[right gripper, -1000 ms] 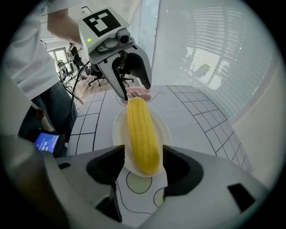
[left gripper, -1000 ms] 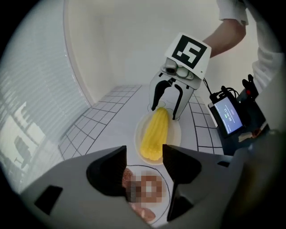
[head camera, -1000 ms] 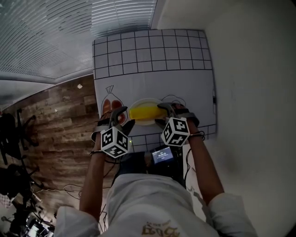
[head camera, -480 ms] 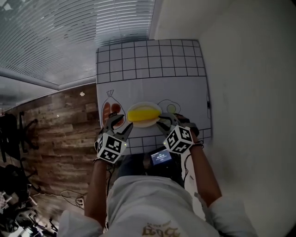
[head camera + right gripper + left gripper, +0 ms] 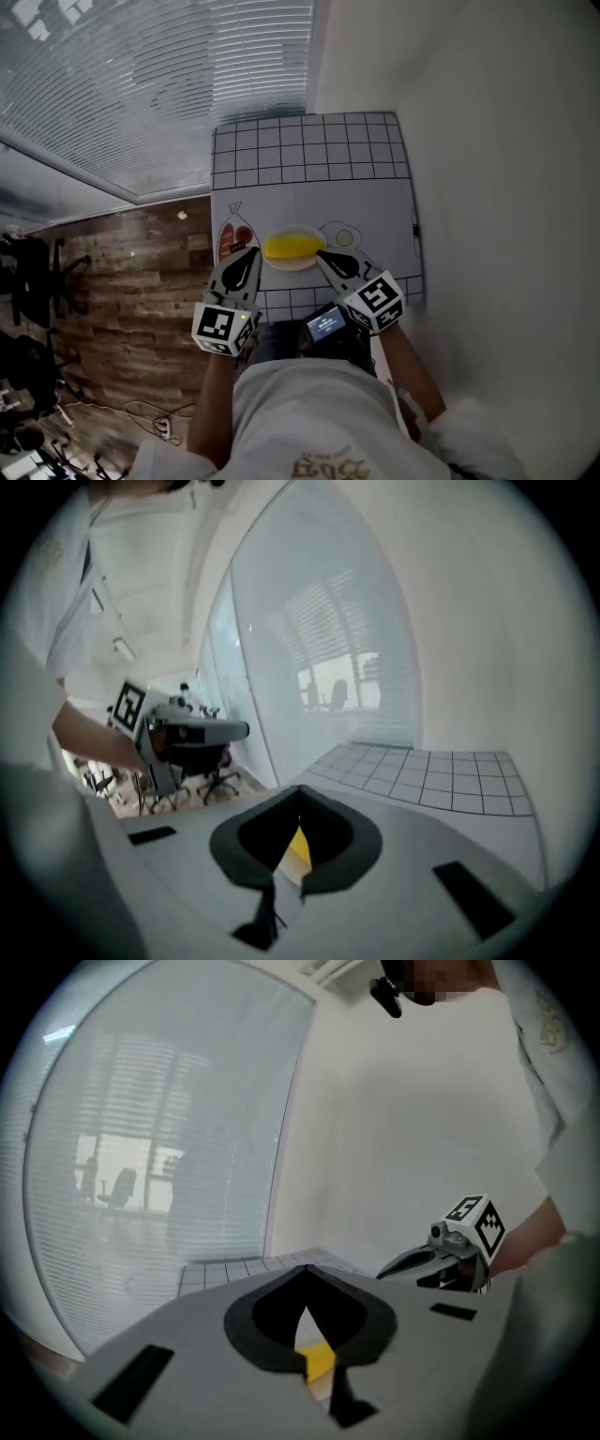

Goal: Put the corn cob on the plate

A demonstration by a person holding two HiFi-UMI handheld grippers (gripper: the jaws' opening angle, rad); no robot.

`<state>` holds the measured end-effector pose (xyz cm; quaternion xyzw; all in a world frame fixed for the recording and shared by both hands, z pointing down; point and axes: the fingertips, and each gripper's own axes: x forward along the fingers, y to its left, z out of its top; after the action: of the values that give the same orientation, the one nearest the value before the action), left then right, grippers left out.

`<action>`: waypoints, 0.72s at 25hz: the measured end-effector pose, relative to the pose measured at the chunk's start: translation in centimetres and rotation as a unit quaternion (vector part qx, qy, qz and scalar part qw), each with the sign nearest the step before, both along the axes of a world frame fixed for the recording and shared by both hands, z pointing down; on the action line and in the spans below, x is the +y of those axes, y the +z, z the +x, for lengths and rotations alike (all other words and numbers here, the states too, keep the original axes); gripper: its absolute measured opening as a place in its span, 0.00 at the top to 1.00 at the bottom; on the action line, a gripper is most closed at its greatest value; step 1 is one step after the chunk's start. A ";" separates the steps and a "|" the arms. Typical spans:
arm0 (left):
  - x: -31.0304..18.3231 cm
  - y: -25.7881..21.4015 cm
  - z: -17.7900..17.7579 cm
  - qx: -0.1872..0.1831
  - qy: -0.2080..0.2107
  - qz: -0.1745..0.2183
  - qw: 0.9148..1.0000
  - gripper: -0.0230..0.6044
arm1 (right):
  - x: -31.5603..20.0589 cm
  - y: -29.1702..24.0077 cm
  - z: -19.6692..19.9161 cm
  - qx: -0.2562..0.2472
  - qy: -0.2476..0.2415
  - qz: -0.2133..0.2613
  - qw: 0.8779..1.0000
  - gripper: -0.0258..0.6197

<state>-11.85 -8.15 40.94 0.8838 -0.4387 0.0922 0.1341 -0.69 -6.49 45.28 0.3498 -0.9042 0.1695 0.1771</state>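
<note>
Nearest the camera in the head view is the person's white shirt (image 5: 309, 412), with a little screen (image 5: 327, 325) lit up just past it. Right beyond that are both tools, held up off the table. The left gripper (image 5: 250, 254) has its jaws pressed together with nothing in them, and so does the right gripper (image 5: 320, 255). Each one's own view shows the two jaws meeting at the tip, with just a sliver of yellow peeking through the gap from below.

That yellow is the corn cob (image 5: 292, 247). It's lying crosswise on the plate (image 5: 294, 265), which sits between the two tips and a bit farther out, clear of both.

The plate is on a white mat (image 5: 375, 202). To the left of the plate there's a drawn bag outline (image 5: 231, 236) with something red-orange inside, can't tell what. To the right is a fried egg drawing (image 5: 345, 238). The far half of the mat is black grid squares. There's wood floor (image 5: 131, 281) off to the left and blinds (image 5: 159, 75) at the far left.
</note>
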 end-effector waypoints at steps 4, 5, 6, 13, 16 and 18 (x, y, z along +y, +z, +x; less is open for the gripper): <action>0.3 -4.2 -0.1 -0.022 -0.026 0.061 0.998 0.95 | -0.7 -5.6 0.6 -0.050 0.049 0.063 0.996 0.95; 0.5 -5.1 -0.1 -0.020 -0.034 0.071 0.997 0.95 | -0.7 -6.9 0.8 -0.049 0.058 0.083 0.994 0.95; 0.6 -6.1 -0.2 -0.013 -0.044 0.079 0.996 0.95 | -0.6 -8.0 1.1 -0.051 0.068 0.100 0.991 0.95; 1.6 -10.6 -0.6 -0.029 -0.087 0.150 0.984 0.95 | -0.4 -13.6 3.8 -0.056 0.129 0.183 0.973 0.95; 1.4 -11.2 -0.9 -0.017 -0.097 0.147 0.984 0.95 | -0.7 -14.8 3.8 -0.055 0.138 0.199 0.969 0.95; 1.6 -11.6 -0.5 -0.018 -0.088 0.152 0.984 0.95 | -0.7 -15.3 3.7 -0.059 0.135 0.204 0.968 0.95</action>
<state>-12.35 -6.58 29.37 0.8498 -0.5263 0.0279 -0.0019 2.99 -7.17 30.01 0.4866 -0.8730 0.0245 0.0240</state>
